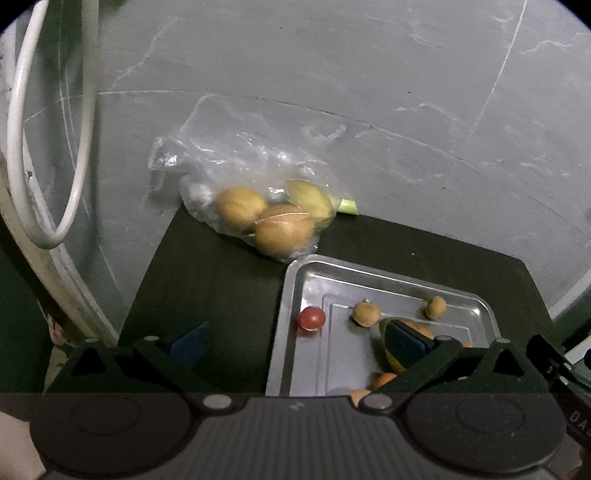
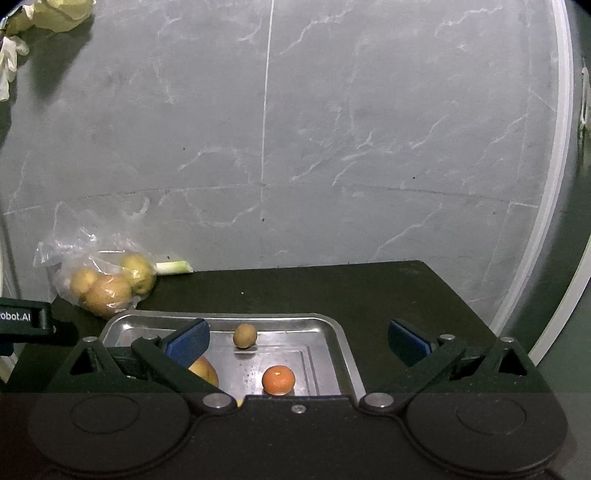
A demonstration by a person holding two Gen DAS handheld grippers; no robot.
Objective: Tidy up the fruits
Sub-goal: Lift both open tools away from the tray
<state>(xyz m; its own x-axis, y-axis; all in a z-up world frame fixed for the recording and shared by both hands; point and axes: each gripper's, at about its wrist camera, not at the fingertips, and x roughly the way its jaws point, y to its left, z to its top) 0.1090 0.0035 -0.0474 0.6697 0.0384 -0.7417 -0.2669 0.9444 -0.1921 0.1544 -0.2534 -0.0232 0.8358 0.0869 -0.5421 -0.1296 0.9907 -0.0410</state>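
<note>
A metal tray [image 1: 295,291] [image 2: 343,347] rests on a dark table. In the left wrist view it holds a red cherry tomato [image 1: 312,318], two small brown round fruits [image 1: 365,314] [image 1: 436,307] and a larger orange-yellow fruit [image 1: 417,328] partly hidden by my finger. The right wrist view shows a brown fruit [image 2: 244,335], a tangerine [image 2: 278,379] and the yellow fruit [image 2: 205,373]. A clear plastic bag [image 1: 236,162] [image 2: 74,251] with three yellowish fruits lies behind the tray. My left gripper [image 1: 295,339] is open over the tray's left edge. My right gripper [image 2: 299,339] is open above the tray, holding nothing.
A pale green stalk [image 1: 347,206] [image 2: 175,266] lies beside the bag at the table's far edge. A white hose [image 1: 22,122] loops at the left. Grey marbled floor tiles [image 2: 295,129] lie beyond the table. A yellow cloth [image 2: 55,11] sits at top left.
</note>
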